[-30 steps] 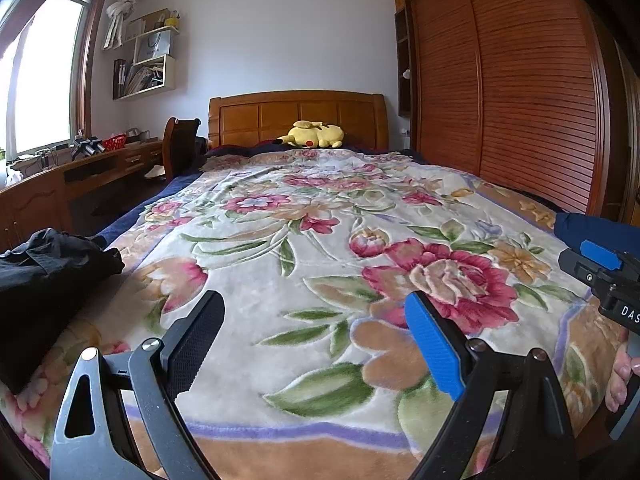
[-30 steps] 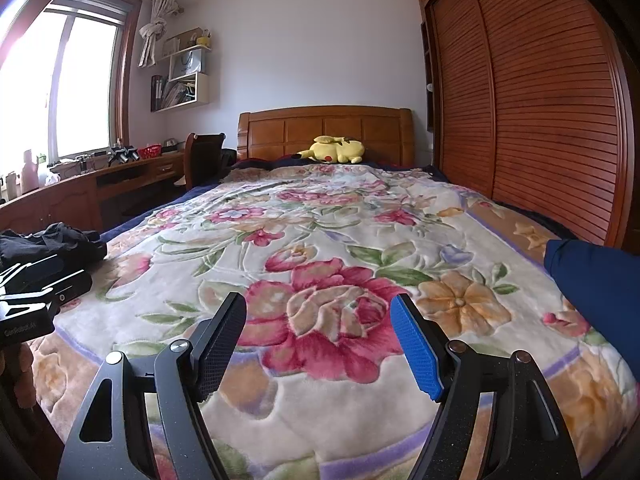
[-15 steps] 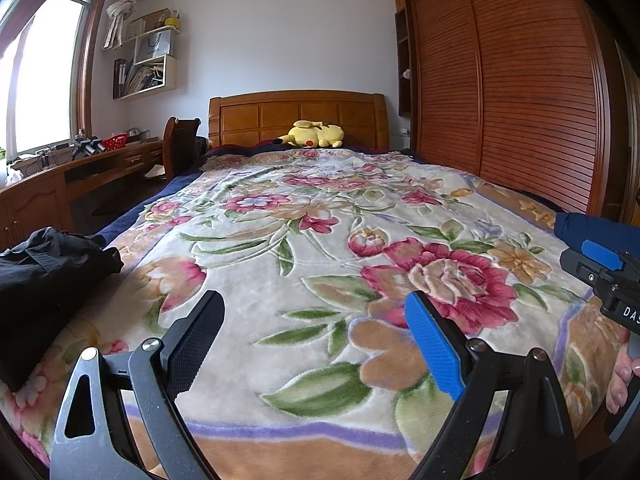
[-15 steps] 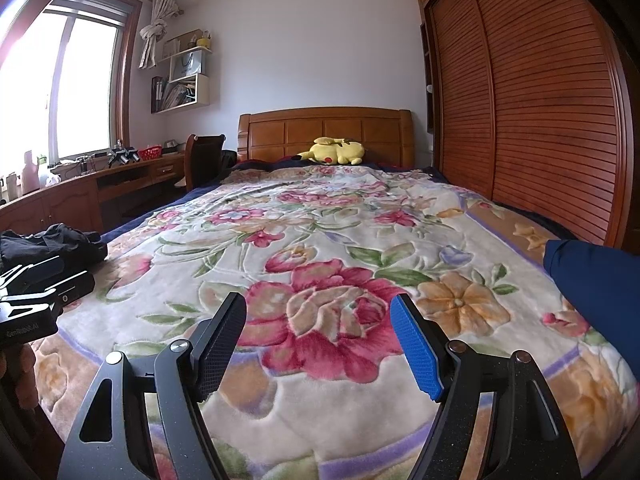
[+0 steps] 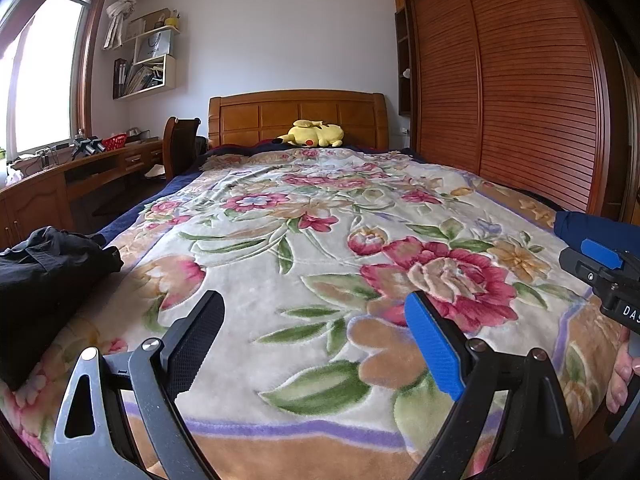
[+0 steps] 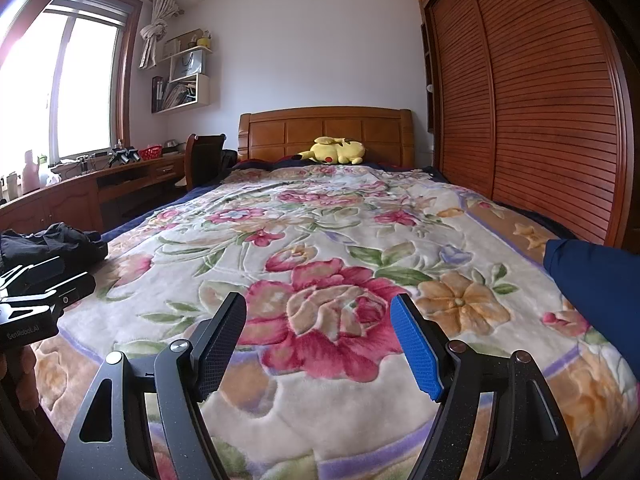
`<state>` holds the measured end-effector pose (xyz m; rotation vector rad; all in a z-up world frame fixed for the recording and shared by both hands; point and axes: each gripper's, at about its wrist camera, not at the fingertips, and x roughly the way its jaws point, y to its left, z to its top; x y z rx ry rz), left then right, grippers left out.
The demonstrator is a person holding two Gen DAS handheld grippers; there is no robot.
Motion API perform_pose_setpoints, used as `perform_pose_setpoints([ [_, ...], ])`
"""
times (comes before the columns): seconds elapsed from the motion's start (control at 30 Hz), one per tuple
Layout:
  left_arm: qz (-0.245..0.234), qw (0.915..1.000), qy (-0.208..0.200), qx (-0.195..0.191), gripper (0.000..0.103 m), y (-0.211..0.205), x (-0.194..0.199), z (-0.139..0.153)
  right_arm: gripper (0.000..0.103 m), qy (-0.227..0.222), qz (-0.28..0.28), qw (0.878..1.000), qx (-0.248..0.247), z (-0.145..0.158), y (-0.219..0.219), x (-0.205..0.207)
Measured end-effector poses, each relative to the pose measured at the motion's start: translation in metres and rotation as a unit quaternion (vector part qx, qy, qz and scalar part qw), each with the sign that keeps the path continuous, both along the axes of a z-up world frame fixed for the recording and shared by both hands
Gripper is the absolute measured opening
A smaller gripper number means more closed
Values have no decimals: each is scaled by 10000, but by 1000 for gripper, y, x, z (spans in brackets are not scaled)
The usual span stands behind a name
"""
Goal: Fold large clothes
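A crumpled black garment lies on the near left corner of the bed, also the black garment at the left of the right wrist view. A dark blue garment rests at the bed's right edge, seen too as the blue garment. My left gripper hovers open above the floral blanket, nothing between its fingers. My right gripper is likewise open and empty over the floral blanket. Each gripper's body shows at the edge of the other's view.
A yellow plush toy lies by the wooden headboard. A slatted wooden wardrobe runs along the right side. A wooden desk and chair stand at the left under the window. Fingers of a hand hold the right gripper.
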<state>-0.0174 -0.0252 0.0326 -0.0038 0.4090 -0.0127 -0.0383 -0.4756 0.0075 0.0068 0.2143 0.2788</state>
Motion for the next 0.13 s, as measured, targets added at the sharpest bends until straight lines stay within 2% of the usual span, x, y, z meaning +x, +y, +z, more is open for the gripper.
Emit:
perform_pose_setpoints([
  [0.13, 0, 10000, 1, -3, 92, 0, 0, 0, 76, -5, -9, 10000, 2, 0, 0, 0],
])
